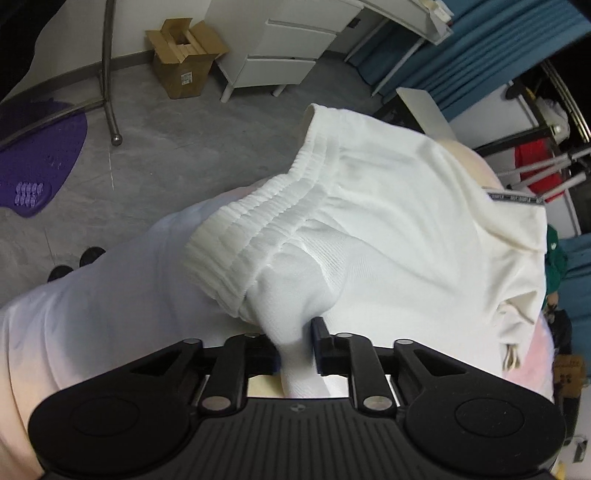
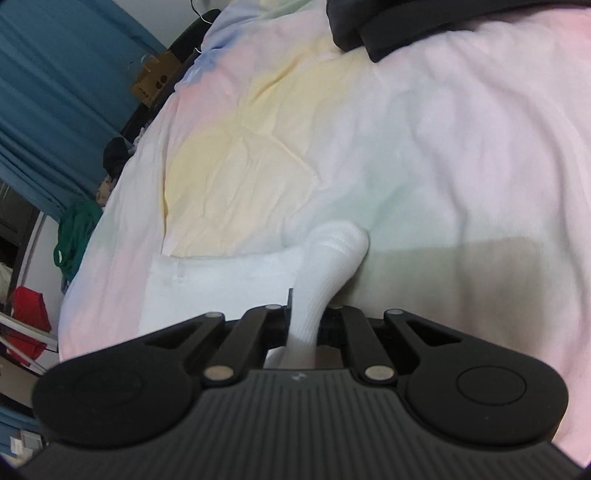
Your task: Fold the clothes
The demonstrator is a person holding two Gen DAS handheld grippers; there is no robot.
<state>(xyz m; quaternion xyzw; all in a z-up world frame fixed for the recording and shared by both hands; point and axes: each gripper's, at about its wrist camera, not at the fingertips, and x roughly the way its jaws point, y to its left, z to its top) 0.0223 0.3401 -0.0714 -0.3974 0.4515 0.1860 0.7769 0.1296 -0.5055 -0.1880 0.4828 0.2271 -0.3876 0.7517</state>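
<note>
White shorts with a gathered elastic waistband lie spread on a pastel bedsheet in the left wrist view. My left gripper is shut on a bunched fold of the white shorts near the waistband, and the fabric runs back between its fingers. In the right wrist view my right gripper is shut on a ribbed white fold of the shorts, which rises from a flat white part of the garment lying on the bedsheet.
A dark garment lies at the far end of the bed. Beyond the bed's edge are a grey floor, a cardboard box, a white drawer unit, a purple mat, blue curtains, and red and green clothes.
</note>
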